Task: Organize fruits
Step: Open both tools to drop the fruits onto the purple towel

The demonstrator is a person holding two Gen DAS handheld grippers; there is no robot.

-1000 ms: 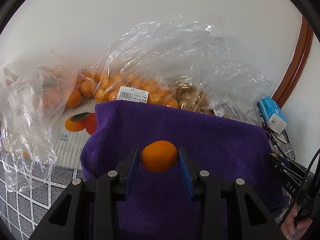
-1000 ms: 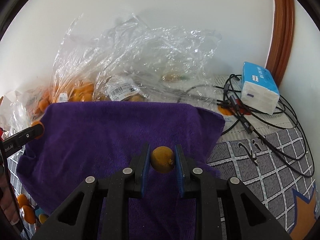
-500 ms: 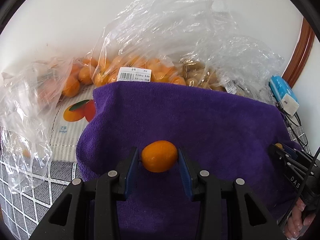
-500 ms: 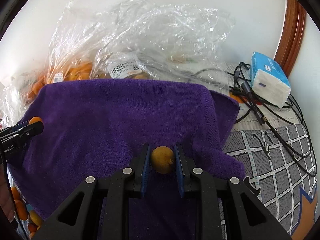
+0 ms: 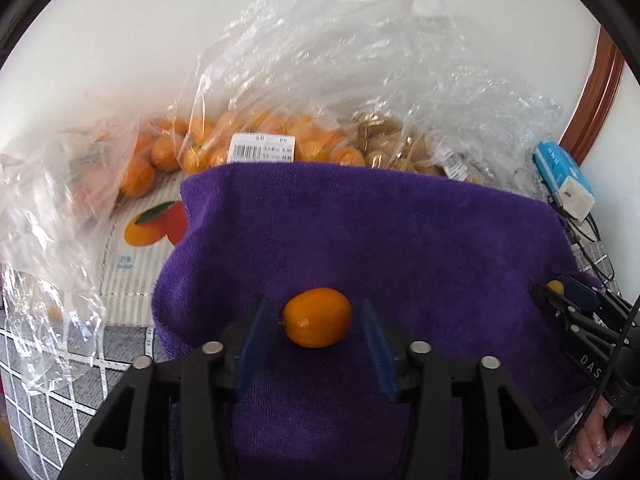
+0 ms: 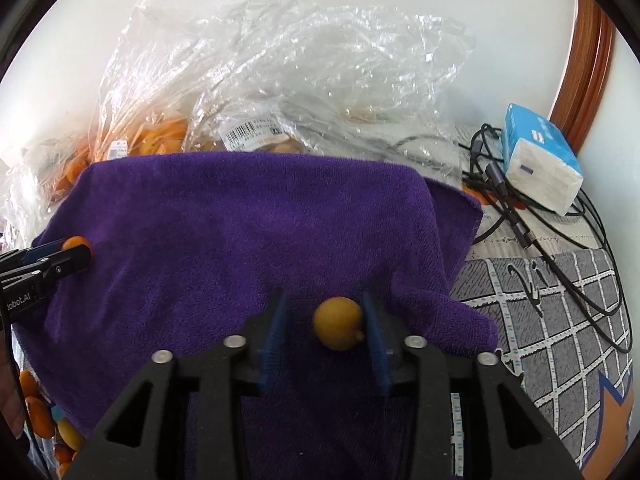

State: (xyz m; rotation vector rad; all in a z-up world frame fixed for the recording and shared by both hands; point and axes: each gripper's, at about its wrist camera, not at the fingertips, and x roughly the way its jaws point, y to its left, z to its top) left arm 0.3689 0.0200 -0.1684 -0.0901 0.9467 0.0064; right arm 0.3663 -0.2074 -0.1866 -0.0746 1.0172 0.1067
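Purple towel (image 5: 360,240) spreads near me below the fruit bags (image 5: 280,148), and as my left gripper (image 5: 316,332) and right gripper (image 6: 324,332) open, jaws clear of the orange kumquat (image 5: 318,317) and the yellow-brown fruit (image 6: 339,323), I back away straight so neither rolls.

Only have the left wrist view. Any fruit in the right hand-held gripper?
Observer: Yes. A dull yellow fruit sits between the jaws of the right hand-held gripper. The jaws are opening, with a clear gap on the picture's left side.
Operator: Over the towel?
Observer: Yes, near the right-hand corner of the purple towel.
Operator: Loose fruit off the towel?
Observer: A few orange fruits at bottom left, past the towel's edge.
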